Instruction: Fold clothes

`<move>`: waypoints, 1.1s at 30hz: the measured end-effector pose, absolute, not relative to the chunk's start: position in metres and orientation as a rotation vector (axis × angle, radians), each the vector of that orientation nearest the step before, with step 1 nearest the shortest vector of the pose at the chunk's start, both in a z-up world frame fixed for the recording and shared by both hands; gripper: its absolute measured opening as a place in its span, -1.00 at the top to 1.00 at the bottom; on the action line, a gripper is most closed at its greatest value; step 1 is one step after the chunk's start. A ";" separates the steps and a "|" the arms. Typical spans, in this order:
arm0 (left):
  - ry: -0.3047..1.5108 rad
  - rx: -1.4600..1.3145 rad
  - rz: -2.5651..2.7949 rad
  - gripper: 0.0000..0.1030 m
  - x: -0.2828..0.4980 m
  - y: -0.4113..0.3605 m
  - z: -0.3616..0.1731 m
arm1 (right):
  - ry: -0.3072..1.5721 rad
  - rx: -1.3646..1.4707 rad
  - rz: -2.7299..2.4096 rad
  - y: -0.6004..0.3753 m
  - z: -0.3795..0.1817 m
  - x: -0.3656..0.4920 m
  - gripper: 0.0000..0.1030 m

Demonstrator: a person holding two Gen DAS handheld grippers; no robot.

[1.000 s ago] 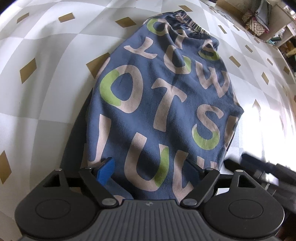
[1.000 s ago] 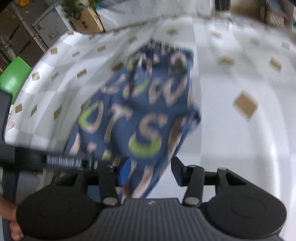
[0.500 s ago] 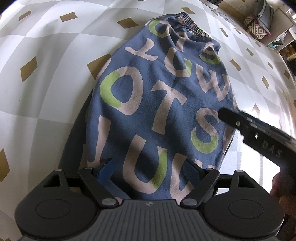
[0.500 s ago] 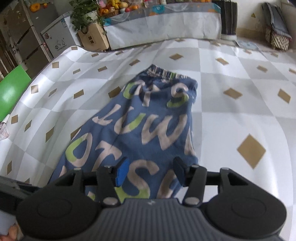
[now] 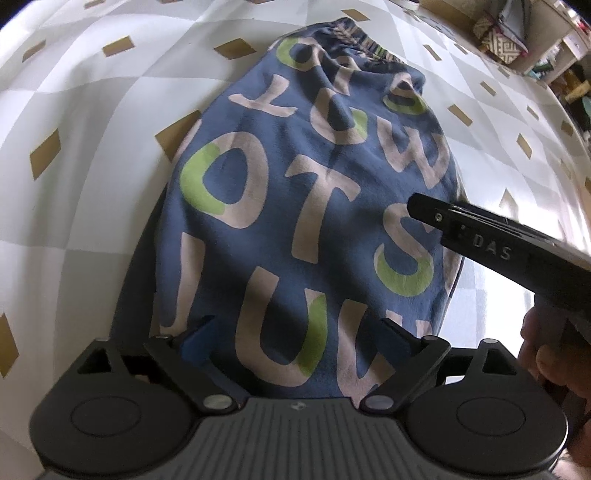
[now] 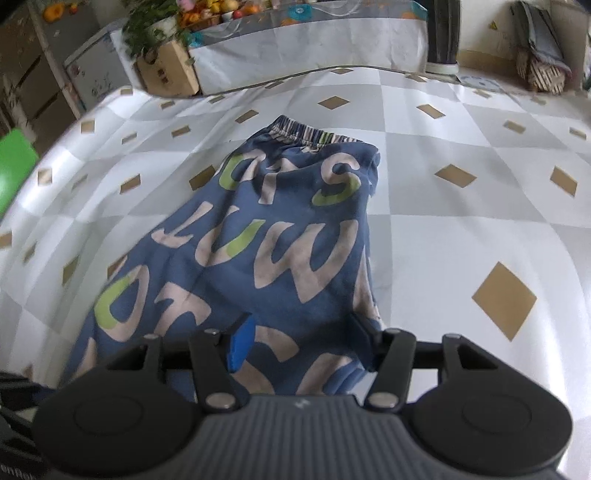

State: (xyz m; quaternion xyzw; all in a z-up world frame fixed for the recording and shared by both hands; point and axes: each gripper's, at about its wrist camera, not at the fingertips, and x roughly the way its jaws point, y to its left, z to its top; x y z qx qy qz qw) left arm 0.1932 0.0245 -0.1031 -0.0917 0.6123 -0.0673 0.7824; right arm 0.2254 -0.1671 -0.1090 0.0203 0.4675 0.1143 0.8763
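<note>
A pair of blue trousers [image 5: 306, 206] printed with large pale pink and lime green letters lies flat on a tablecloth [image 5: 92, 155] of white and grey checks with small tan diamonds. The garment runs lengthwise away from both cameras, its striped elastic waistband [image 6: 310, 133] at the far end and its near end reaching under the two grippers. In the left wrist view the left gripper [image 5: 295, 338] sits low over the near part of the cloth with its jaws spread wide, a blue-padded finger on the left and a dark one on the right, the fabric lying slack between them and not pinched. The right gripper [image 5: 491, 240] reaches in from the right of that view, a dark bar marked "DAS" over the right side of the garment, with a hand [image 5: 550, 354] wrapped around its handle at the near right. In the right wrist view the right gripper [image 6: 301, 343] also stands with its jaws apart above the near right part of the trousers, the right finger close to the garment's right edge, nothing clamped. Beyond the far edge of the table stand a cardboard box [image 6: 170, 74] with a leafy plant, and fruit on a covered counter [image 6: 295, 33].
</note>
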 end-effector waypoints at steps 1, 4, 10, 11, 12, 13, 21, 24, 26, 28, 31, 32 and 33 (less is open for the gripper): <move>1.319 -0.180 -0.145 -0.78 0.192 0.022 -0.103 | 0.978 0.017 0.233 -0.165 -0.107 0.226 -0.02; 1.309 -0.129 -0.144 -0.78 0.189 0.015 -0.104 | 0.953 0.026 0.233 -0.166 -0.101 0.231 -0.03; 1.309 -0.114 -0.138 -0.79 0.187 0.013 -0.103 | 0.896 0.078 0.265 -0.170 -0.094 0.247 -0.03; 1.309 -0.121 -0.138 -0.79 0.188 0.013 -0.104 | 0.886 0.087 0.271 -0.171 -0.093 0.249 -0.03; 1.311 -0.130 -0.138 -0.79 0.188 0.014 -0.103 | 0.883 0.095 0.272 -0.171 -0.094 0.252 -0.03; 1.311 -0.140 -0.135 -0.79 0.188 0.016 -0.103 | 0.882 0.102 0.271 -0.172 -0.096 0.256 -0.03; 1.303 -0.150 -0.115 -0.79 0.189 0.019 -0.102 | 0.861 0.111 0.259 -0.170 -0.108 0.276 -0.04; 1.306 -0.142 -0.117 -0.79 0.189 0.016 -0.102 | 0.848 0.097 0.256 -0.168 -0.109 0.284 -0.05; 1.307 -0.155 -0.118 -0.79 0.189 0.017 -0.102 | 0.838 0.092 0.256 -0.166 -0.110 0.289 -0.07; 1.308 -0.160 -0.116 -0.79 0.190 0.016 -0.102 | 0.835 0.084 0.257 -0.164 -0.112 0.295 -0.08; 1.310 -0.156 -0.116 -0.79 0.191 0.015 -0.103 | 0.838 0.059 0.262 -0.158 -0.116 0.302 -0.10; 1.310 -0.154 -0.116 -0.79 0.191 0.014 -0.103 | 0.837 0.047 0.261 -0.157 -0.118 0.304 -0.10; 1.310 -0.152 -0.116 -0.79 0.191 0.014 -0.103 | 0.836 0.037 0.259 -0.155 -0.119 0.306 -0.11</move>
